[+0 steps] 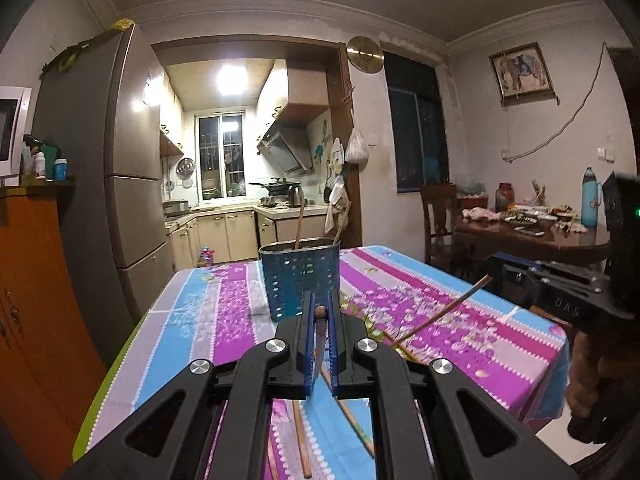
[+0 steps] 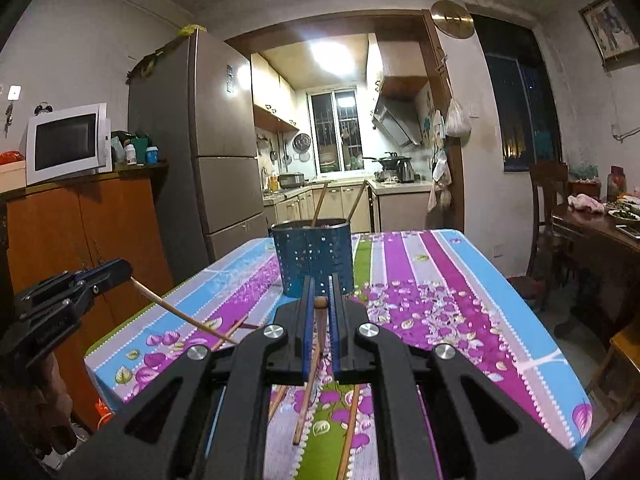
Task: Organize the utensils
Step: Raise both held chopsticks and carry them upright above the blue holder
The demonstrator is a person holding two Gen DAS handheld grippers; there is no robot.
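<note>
A blue perforated utensil holder (image 1: 300, 280) stands on the striped tablecloth with two wooden chopsticks upright in it; it also shows in the right wrist view (image 2: 314, 260). My left gripper (image 1: 319, 312) is shut on a wooden chopstick (image 1: 320, 344) that slants down toward the table. My right gripper (image 2: 319, 304) is shut on another wooden chopstick (image 2: 310, 380). Each gripper shows in the other's view, the right gripper (image 1: 496, 270) and the left gripper (image 2: 120, 270), with its chopstick sticking out. Several loose chopsticks (image 2: 348, 432) lie on the cloth below the grippers.
The table (image 2: 480, 320) has edges at left and right. A wooden cabinet (image 2: 80, 240) with a microwave stands at left, a fridge (image 2: 224, 152) behind it. A dining table (image 1: 532, 236) with dishes and a chair stands at right.
</note>
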